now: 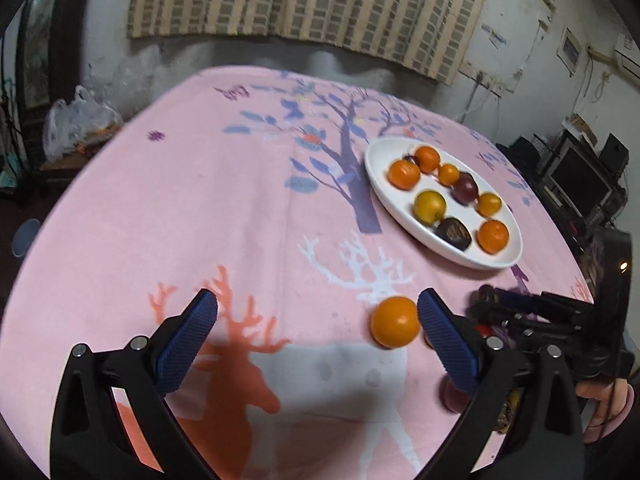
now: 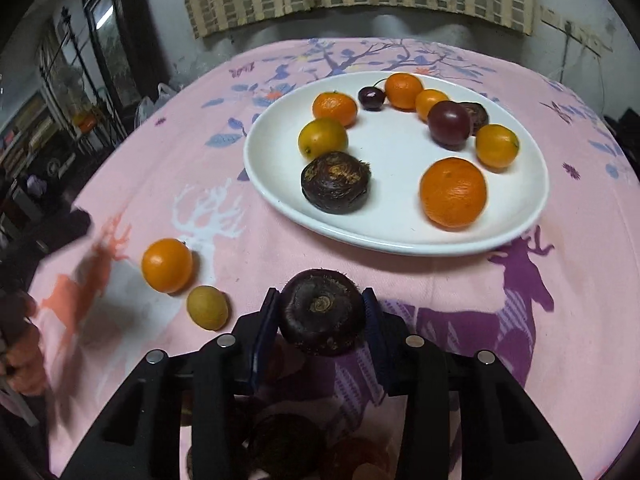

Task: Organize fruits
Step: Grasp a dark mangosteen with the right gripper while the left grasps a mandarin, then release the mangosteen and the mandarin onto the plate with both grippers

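Two grippers are mine here, and each is busy with its own fruit. My right gripper (image 2: 322,320) is clamped on a dark water chestnut (image 2: 322,312), held just short of the white plate's (image 2: 400,240) near rim, since I judge that is where it belongs beside its twin (image 2: 335,181) already on the plate. My left gripper (image 1: 318,336) stands wide and holds nothing; its right pad is just beside a loose orange (image 1: 395,322) on the pink worktop (image 1: 200,200), near side of the plate, so I take that as my next pick. A small yellowish fruit (image 2: 207,307) lies just beside that orange, also off the plate. Farther off, the plate carries the gathered oranges, a plum (image 2: 449,123) and a cherry (image 2: 371,98).
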Motion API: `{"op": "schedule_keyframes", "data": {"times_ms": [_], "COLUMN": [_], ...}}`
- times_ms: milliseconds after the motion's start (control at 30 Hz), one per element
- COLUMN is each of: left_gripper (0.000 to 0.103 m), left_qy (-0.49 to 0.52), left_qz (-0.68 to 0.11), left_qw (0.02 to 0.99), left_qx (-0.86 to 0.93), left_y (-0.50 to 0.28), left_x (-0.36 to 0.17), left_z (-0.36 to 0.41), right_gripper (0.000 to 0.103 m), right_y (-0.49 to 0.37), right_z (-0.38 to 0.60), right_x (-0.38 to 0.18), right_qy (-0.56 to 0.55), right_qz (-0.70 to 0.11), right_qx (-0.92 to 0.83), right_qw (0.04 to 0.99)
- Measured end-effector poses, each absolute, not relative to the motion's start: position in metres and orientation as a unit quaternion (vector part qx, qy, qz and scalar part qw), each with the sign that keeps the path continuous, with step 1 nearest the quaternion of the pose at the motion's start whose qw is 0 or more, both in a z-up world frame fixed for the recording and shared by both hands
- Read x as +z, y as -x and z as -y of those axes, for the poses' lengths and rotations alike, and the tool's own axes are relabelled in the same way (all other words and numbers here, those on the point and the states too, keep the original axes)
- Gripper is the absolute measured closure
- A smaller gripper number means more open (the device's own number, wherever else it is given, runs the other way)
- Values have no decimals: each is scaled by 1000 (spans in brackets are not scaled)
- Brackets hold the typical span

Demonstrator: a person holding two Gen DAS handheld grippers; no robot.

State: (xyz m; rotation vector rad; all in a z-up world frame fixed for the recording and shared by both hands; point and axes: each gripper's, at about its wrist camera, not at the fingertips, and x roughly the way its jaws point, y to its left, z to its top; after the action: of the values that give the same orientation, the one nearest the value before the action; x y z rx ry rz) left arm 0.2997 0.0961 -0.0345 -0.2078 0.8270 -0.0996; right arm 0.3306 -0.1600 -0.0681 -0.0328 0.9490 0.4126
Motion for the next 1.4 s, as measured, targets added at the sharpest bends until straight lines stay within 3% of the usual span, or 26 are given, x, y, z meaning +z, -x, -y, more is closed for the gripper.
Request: {"op": "schedule_keyframes", "data": {"times_ms": [133, 333, 567, 700, 1000, 1167, 1367, 1400], "left_gripper": [13, 48, 51, 65, 66, 66, 66, 56], "left_qy": [67, 49, 56, 34, 38, 30, 12, 6], "left_qz": [-400, -423, -439, -445, -421, -393, -412, -421], "left_qw": [909, 899, 890, 889, 900, 910, 902, 899], "left_qx": [-97, -103, -107, -103, -110, -129, -124, -119], "left_y": [-298, -311, -321, -322, -321, -378, -456, -463], "left_x": [-39, -57, -70, -76, -47, -7, -4, -4], "left_z": [-67, -47, -42, -33, -32, 1, 44, 50], "right_gripper": [61, 61, 61, 61, 61, 61, 61, 60], "right_y": [-315, -310, -311, -311, -319, -367, -420, -422], "right_z": [173, 185, 187, 187, 194, 213, 229, 229], "right_x": [-52, -51, -48, -47, -29, -23, -34, -35], "right_qy": [-8, -22, -29, -29, -19, -40, -43, -43], "right_qz": [-429, -430, -426, -424, -386, -363, -349, -345], "right_qx": [202, 198, 201, 201, 200, 164, 137, 139], "right_qw": [880, 881, 882, 883, 900, 916, 926, 927]}}
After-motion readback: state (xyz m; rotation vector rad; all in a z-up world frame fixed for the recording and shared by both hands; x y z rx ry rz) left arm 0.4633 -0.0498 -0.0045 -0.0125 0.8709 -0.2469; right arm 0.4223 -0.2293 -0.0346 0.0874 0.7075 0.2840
